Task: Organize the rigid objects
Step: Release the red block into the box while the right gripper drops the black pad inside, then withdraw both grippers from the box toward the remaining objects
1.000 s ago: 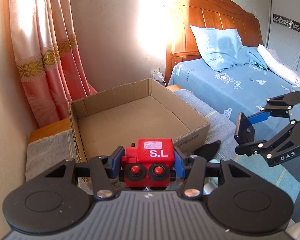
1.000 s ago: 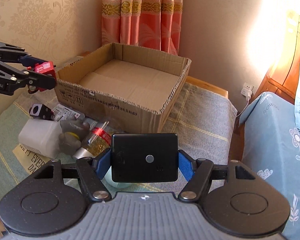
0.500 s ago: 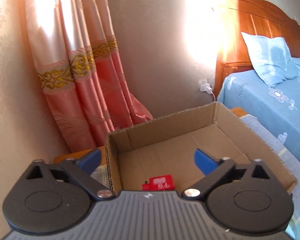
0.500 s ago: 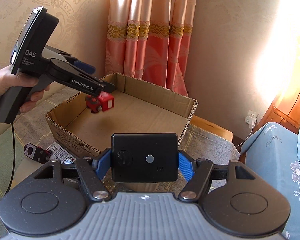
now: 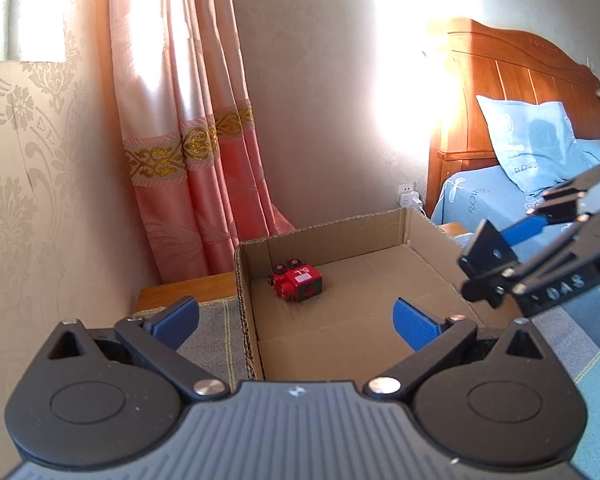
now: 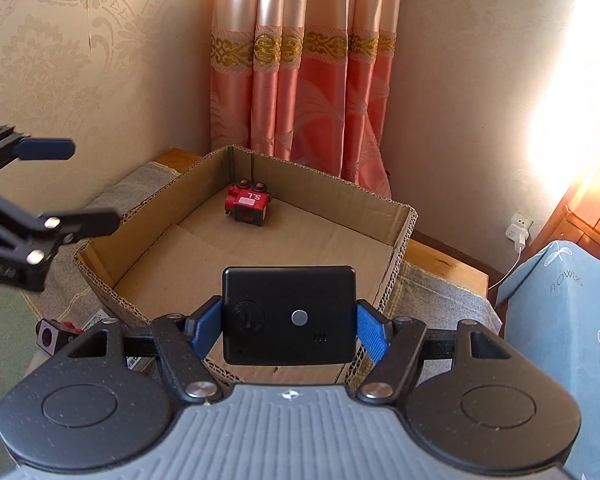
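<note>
The left gripper (image 5: pixel 296 316) stands wide, nothing between its blue pads (image 5: pixel 414 328), poised above the near edge of the cardboard box (image 5: pixel 244 292); the red block (image 5: pixel 297 281), marked S.L, sits on the box floor near the far left corner, apart from both grippers; the right gripper (image 6: pixel 288 330) clamps a flat black box (image 6: pixel 289 314) between its pads, held over the near side of the cardboard box; a pink curtain (image 6: pixel 300 80) hangs behind; a bed (image 5: pixel 532 196) lies to the right.

Red toy (image 5: pixel 297 284), brown box (image 5: pixel 432 236), blk device (image 6: pixel 289 314)
</note>
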